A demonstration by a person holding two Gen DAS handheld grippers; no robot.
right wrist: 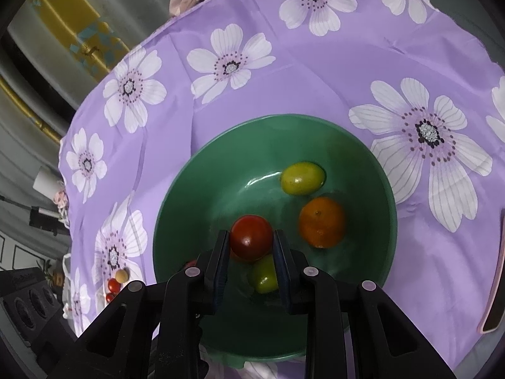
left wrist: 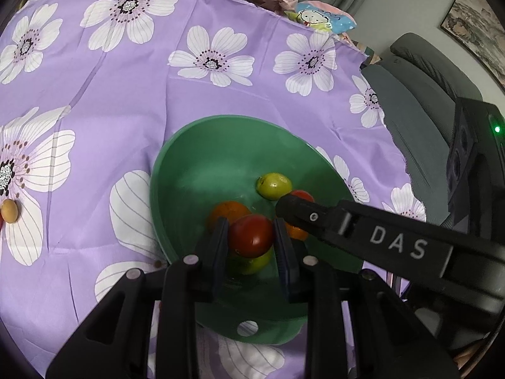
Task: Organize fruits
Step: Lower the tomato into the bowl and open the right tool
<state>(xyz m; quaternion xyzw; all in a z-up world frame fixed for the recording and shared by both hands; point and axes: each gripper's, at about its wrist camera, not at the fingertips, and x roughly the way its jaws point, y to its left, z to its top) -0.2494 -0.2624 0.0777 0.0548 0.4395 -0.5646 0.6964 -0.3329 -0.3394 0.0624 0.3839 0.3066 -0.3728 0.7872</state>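
Note:
A green bowl (left wrist: 205, 164) (right wrist: 221, 170) sits on the purple flowered tablecloth. My left gripper (left wrist: 251, 237) is shut on a red tomato (left wrist: 251, 235) just above the bowl's inside. My right gripper (right wrist: 251, 240) is shut on another red tomato (right wrist: 251, 237) over the bowl; its finger (left wrist: 303, 213) reaches in from the right in the left wrist view. In the bowl lie a green fruit (left wrist: 274, 185) (right wrist: 302, 178), an orange (left wrist: 228, 210) (right wrist: 322, 222) and a second green fruit (left wrist: 255, 262) (right wrist: 263, 273).
A tan round fruit (left wrist: 9, 211) (right wrist: 121, 275) lies on the cloth (left wrist: 126, 101) left of the bowl, with small red tomatoes (right wrist: 113, 285) beside it. A grey chair (left wrist: 419, 94) stands past the table's right edge. A dark flat object (right wrist: 495, 284) lies at the right.

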